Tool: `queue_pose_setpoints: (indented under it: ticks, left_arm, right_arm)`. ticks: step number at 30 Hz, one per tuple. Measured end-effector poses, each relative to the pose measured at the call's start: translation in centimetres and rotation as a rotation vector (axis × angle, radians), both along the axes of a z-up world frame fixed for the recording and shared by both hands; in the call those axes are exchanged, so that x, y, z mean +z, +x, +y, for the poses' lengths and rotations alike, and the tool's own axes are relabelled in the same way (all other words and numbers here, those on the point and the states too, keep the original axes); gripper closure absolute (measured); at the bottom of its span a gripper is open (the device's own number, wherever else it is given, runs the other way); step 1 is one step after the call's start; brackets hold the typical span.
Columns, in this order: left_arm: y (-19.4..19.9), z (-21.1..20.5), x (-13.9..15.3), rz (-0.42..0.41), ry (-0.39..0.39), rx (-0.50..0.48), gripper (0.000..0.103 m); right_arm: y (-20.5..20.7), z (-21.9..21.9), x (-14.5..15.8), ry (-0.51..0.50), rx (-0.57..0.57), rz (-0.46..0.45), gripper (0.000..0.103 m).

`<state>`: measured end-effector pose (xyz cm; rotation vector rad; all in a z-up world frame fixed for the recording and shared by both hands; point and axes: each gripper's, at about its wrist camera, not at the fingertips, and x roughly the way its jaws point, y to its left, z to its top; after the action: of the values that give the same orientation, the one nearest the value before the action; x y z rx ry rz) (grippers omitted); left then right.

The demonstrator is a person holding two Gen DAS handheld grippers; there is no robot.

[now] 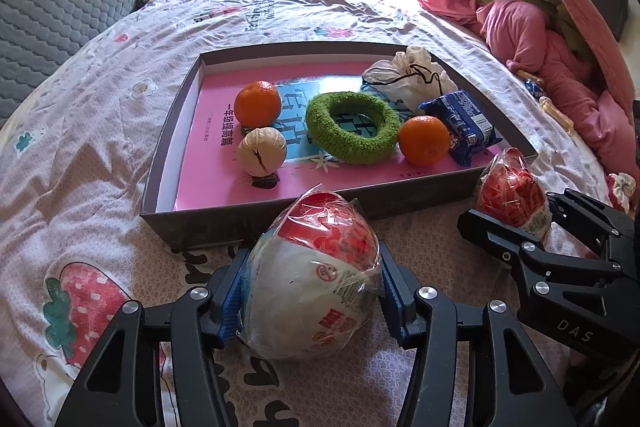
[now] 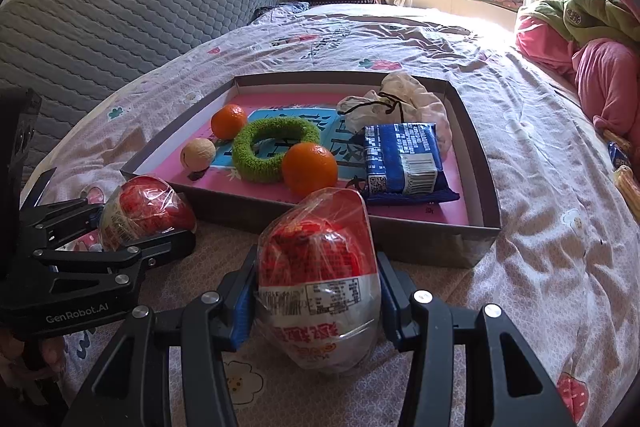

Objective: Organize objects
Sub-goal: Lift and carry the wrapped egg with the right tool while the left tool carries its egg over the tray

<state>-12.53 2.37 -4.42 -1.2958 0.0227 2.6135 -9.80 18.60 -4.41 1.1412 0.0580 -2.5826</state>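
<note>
Tools (image 1: 312, 291) (image 2: 316, 291) grip eggs (image 1: 316, 267) — (both wrapped)

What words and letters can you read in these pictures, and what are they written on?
"DAS": on the right gripper's black body, left wrist view.
"GenRobot.AI": on the left gripper's black body, right wrist view.
"一年级提高篇": on the pink book in the box.
The blue snack packet, and the wrapped eggs: print and barcodes too small or crinkled to read.
</note>
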Motion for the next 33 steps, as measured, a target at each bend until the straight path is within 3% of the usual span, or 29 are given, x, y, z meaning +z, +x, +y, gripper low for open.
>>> queue_pose_setpoints:
  ticks: [18,33]
  left_arm:
    - [2.0,0.2,3.6,0.075,-0.016,-0.001,0.045]
    - [2.7,-0.7,8.7,0.160,-0.012,0.005,0.045]
  right_arm:
    - [1.6,0.0,2.0,-0.005,0.006,0.046,0.052]
    - [3.1,0.0,6.8,0.000,-0.007,0.138,0.052]
